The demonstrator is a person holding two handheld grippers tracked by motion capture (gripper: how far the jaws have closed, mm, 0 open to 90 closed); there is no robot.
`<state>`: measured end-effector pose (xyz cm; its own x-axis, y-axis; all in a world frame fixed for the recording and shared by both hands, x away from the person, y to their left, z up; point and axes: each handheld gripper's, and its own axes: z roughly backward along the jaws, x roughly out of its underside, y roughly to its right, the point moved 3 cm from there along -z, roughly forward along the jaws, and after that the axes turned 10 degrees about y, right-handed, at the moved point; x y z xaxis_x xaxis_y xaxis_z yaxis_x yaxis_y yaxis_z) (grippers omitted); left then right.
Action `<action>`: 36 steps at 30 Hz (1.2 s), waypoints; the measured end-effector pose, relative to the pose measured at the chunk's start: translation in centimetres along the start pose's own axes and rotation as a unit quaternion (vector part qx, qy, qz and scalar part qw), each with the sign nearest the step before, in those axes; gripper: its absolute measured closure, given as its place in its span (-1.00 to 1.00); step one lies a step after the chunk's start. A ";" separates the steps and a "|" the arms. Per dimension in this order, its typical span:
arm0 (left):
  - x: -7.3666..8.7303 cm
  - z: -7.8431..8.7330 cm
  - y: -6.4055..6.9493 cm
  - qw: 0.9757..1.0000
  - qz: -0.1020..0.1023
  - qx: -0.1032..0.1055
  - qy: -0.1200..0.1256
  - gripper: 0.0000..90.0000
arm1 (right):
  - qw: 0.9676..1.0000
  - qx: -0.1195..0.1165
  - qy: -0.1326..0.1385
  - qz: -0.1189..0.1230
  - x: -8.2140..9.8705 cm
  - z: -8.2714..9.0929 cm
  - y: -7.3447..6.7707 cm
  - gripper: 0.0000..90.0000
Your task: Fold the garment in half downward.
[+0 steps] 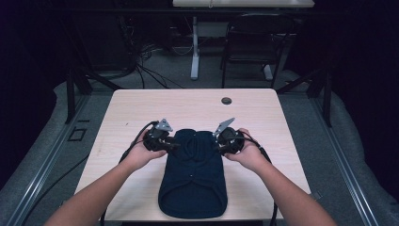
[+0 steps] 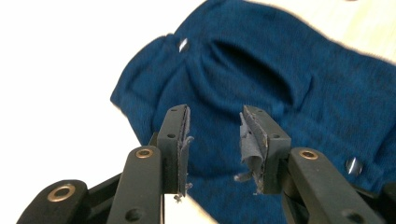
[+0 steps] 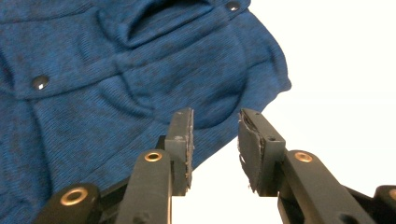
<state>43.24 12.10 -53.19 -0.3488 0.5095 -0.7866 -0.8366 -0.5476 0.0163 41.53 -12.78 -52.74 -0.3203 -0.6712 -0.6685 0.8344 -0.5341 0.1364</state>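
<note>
- Dark blue knit, a small garment (image 1: 193,174) with snap buttons, lies flat on the pale wooden table (image 1: 127,108), its lower hem near the table's near edge and its upper end between the two hands.
- Left gripper (image 1: 173,147) hangs at the garment's upper left corner; in the left gripper view its jaws stand spread with nothing between them, cloth (image 2: 280,93) lying below and beyond the pads.
- Right gripper (image 1: 219,147) sits at the upper right corner, jaws likewise parted and empty; the right gripper view shows the garment's edge (image 3: 140,93) under its left jaw and bare table under the other.
- Neither tool pinches fabric, so the garment rests loose on the table.
- Risks, as I judge them:
  - The pad facings look frayed, possibly peeling, though blur makes this hard to confirm; loose shreds could snag the knit or weaken a pinch.
  - A bite taken on one layer only would drag the top ply and leave the fold crooked.
  - Closing over a snap (image 2: 353,164) could let the cloth slip out.
  - Uneven pulls from the two sides would skew the garment toward the table edge.
</note>
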 end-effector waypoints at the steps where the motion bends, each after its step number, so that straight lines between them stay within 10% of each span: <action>1: -0.3 -0.1 -0.2 1.000 -0.004 0.000 0.003 0.38 | 1.000 0.000 0.001 0.000 -0.3 -0.1 0.2 0.42; 22: -2.5 -4.4 -4.5 0.999 -0.016 -0.049 -0.014 0.50 | 0.998 0.005 -0.020 0.064 -3.9 -4.3 3.6 0.58; 36: -1.1 -6.8 -5.9 0.997 -0.016 -0.062 -0.047 0.35 | 0.996 0.006 -0.066 0.055 -3.7 -7.6 4.9 0.46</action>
<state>51.46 10.26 -56.67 -0.3654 0.5850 -0.7240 -0.7912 -0.6050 -0.0895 50.20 -8.99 -55.16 -0.2838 -0.7878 -0.5467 0.8630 -0.4583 0.2125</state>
